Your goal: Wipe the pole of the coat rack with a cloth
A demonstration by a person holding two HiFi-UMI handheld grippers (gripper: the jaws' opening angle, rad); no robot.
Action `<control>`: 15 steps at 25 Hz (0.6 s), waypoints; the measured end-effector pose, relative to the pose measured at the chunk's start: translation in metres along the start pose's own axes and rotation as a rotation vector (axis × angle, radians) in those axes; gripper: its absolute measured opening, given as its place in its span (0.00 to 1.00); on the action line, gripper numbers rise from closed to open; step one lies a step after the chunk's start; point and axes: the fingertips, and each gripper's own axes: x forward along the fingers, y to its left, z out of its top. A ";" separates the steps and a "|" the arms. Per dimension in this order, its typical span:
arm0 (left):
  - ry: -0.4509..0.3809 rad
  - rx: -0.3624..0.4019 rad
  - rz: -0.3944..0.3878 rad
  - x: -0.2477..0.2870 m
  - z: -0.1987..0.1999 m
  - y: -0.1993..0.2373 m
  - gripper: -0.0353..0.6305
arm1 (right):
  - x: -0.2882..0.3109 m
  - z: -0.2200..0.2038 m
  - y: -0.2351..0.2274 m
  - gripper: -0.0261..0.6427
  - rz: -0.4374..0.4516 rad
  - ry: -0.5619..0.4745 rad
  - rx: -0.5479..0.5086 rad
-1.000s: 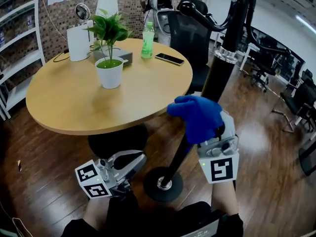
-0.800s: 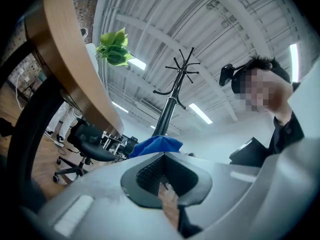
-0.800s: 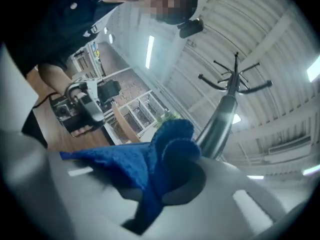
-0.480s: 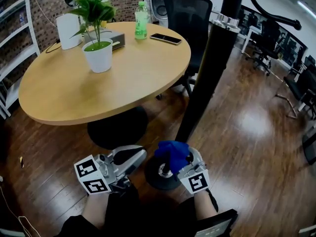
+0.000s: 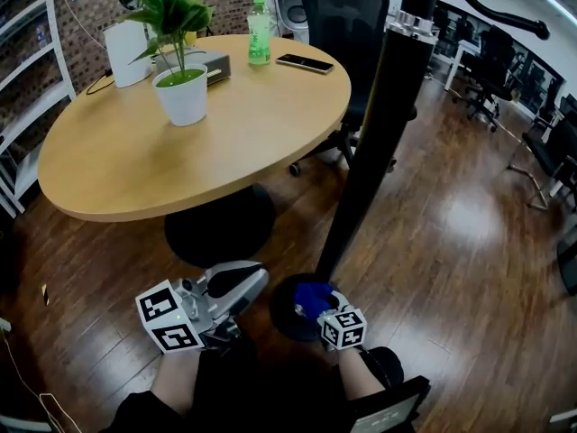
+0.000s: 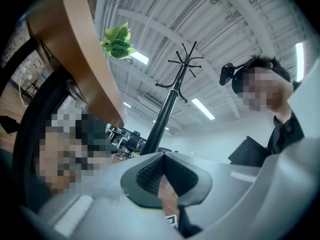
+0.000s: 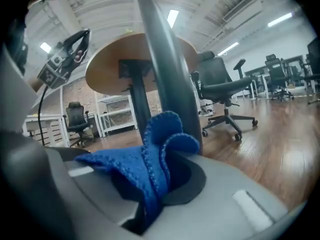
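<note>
The black pole (image 5: 377, 142) of the coat rack rises from a round black base (image 5: 287, 301) on the wooden floor. My right gripper (image 5: 320, 303) is shut on a blue cloth (image 5: 313, 297), pressed against the foot of the pole just above the base. In the right gripper view the blue cloth (image 7: 150, 161) bunches between the jaws with the pole (image 7: 167, 74) right behind it. My left gripper (image 5: 236, 282) hangs low to the left of the base, jaws together and empty. The left gripper view looks up at the coat rack (image 6: 167, 109) and its hooks.
A round wooden table (image 5: 189, 142) stands left of the pole, holding a potted plant (image 5: 178, 57), a green bottle (image 5: 260, 32) and a phone (image 5: 305, 61). A black office chair (image 5: 338, 34) stands behind the table. More chairs (image 5: 550, 161) are at the right.
My right gripper slid the blue cloth down the pole from mid height to its foot at the base. The left gripper stayed where it was.
</note>
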 end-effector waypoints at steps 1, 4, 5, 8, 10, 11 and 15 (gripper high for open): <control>0.000 0.000 0.002 -0.001 0.000 0.001 0.04 | -0.002 0.003 0.000 0.07 -0.002 -0.012 0.019; -0.004 -0.001 0.004 -0.002 0.000 0.002 0.04 | -0.017 0.047 0.012 0.07 0.040 -0.129 0.010; -0.006 -0.002 0.003 -0.002 0.000 0.002 0.04 | -0.026 0.074 0.020 0.07 0.061 -0.198 -0.008; -0.019 -0.002 0.000 -0.002 0.003 0.003 0.04 | -0.068 0.183 0.047 0.07 0.093 -0.454 -0.100; -0.032 0.004 -0.005 -0.002 0.009 0.002 0.04 | -0.100 0.266 0.066 0.07 0.085 -0.614 -0.203; -0.039 0.007 -0.008 -0.003 0.011 0.001 0.04 | -0.114 0.304 0.077 0.07 0.076 -0.673 -0.269; -0.075 0.021 -0.015 -0.007 0.025 -0.004 0.04 | -0.163 0.433 0.115 0.07 0.056 -0.878 -0.484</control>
